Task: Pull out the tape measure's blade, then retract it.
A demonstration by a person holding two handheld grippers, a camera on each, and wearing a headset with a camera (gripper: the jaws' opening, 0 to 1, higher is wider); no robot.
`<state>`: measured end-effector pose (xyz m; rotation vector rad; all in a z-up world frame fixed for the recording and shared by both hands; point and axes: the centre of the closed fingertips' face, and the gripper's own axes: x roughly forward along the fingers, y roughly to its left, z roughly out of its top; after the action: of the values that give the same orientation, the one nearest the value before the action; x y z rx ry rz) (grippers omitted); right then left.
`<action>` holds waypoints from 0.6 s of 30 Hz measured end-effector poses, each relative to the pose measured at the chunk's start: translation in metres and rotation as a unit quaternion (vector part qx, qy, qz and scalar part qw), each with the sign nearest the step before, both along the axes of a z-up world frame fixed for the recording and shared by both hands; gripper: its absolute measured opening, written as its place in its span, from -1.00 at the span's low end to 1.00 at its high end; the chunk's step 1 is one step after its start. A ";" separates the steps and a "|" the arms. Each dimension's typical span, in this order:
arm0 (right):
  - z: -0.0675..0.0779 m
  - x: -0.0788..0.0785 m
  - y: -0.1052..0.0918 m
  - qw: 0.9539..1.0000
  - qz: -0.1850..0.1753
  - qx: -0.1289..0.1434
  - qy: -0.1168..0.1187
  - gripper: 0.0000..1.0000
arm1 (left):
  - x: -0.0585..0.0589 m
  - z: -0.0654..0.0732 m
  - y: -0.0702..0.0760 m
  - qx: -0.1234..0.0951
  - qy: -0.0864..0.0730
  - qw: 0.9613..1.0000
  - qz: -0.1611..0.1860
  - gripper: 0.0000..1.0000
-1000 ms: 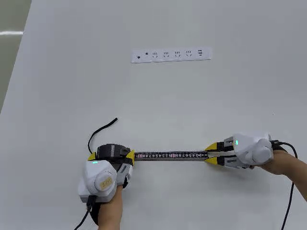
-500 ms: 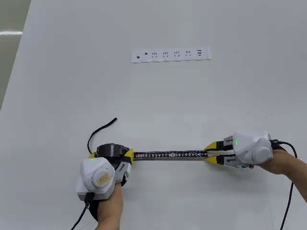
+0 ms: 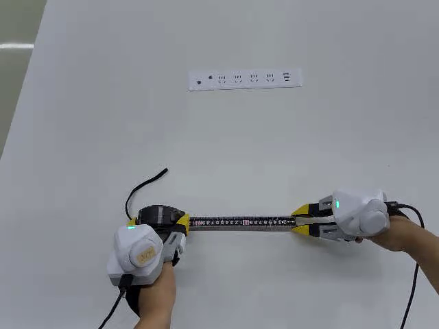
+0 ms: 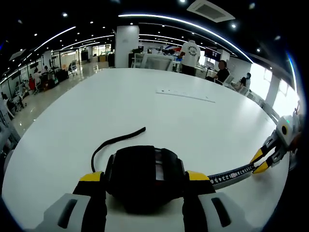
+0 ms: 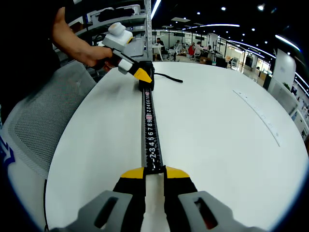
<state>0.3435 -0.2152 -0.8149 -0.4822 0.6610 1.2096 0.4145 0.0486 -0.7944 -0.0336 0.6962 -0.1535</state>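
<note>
The left tool [image 3: 158,223] grips the black case [image 4: 145,174], which sits on the table [image 3: 240,151] at the near left. The right tool [image 3: 302,221] has its jaws pressed together on the tip of the blade [image 3: 240,222]. The blade runs straight and low along the table between them, its long axis left to right. Retracting likely means the right tool travelling along that axis toward the case, while the left only anchors it
</note>
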 end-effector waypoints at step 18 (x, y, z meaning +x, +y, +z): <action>0.003 0.004 0.008 1.000 0.006 0.002 -0.008 -0.77 | -0.001 0.000 0.000 -0.012 0.005 1.000 -0.003 0.21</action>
<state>0.3476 -0.2070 -0.8124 -0.4927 0.6434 1.2181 0.4138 0.0489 -0.7943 -0.0556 0.7044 -0.1682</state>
